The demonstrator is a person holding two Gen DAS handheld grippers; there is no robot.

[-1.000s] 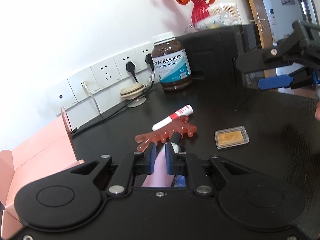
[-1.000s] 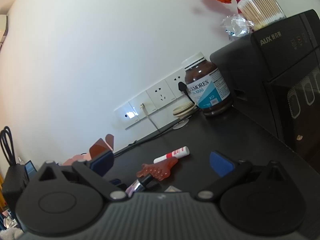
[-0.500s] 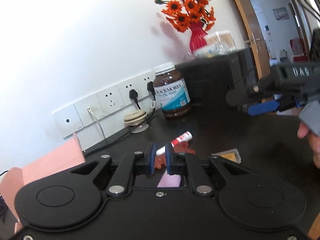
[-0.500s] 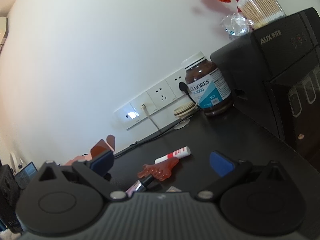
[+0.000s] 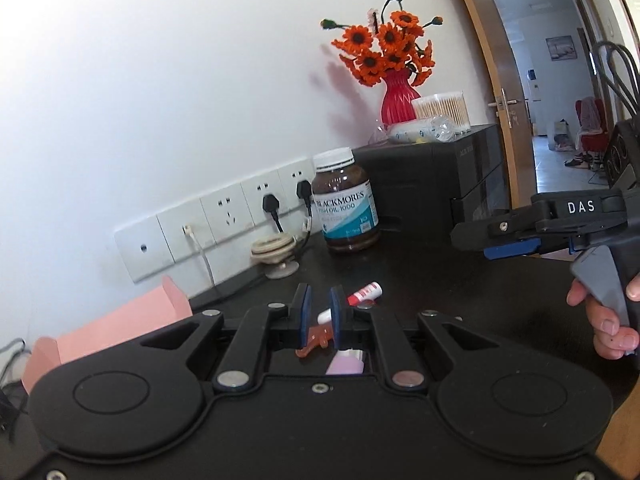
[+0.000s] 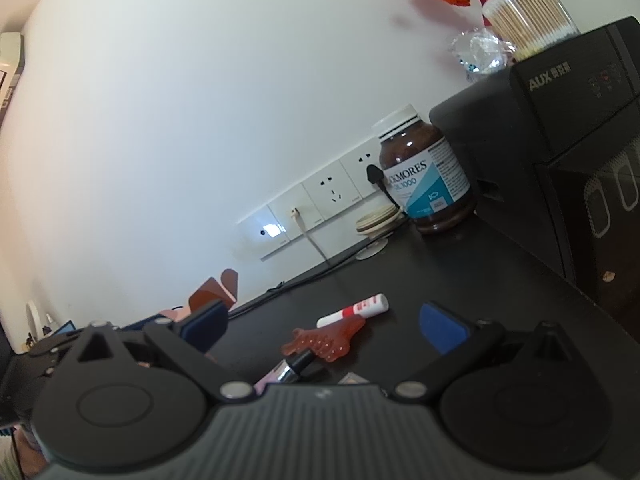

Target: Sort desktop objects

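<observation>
1. Left claw point(image 5: 321, 304): pads pushed close together, nothing seen between them, up above the dark surface point(image 6: 480, 280).
2. Right claw point(image 6: 320, 320): pads wide apart, empty, low over the same surface and pointing at the small things.
3. Things to sort, all lying loose near the middle: a red squishy hand toy point(image 6: 324, 340), a white and red stick point(image 6: 354, 311) that looks to touch the toy's thin end, and a pink tube point(image 6: 288, 368) with a black cap just in front of the toy. Open pink box point(image 5: 120, 328) off to the left, likely the place to put them.
4. Could go wrong: grabbing the toy may drag the stick along, because of the touching and the toy's soft, sticky look.
5. Could go wrong: a poke at the round stick or tube may send it rolling off toward the brown bottle point(image 6: 424, 184) by the wall.
6. Could go wrong: going down with the left pads together would only push things away, not pick them up.
7. Could go wrong: both claws over the same small heap may bump each other.
</observation>
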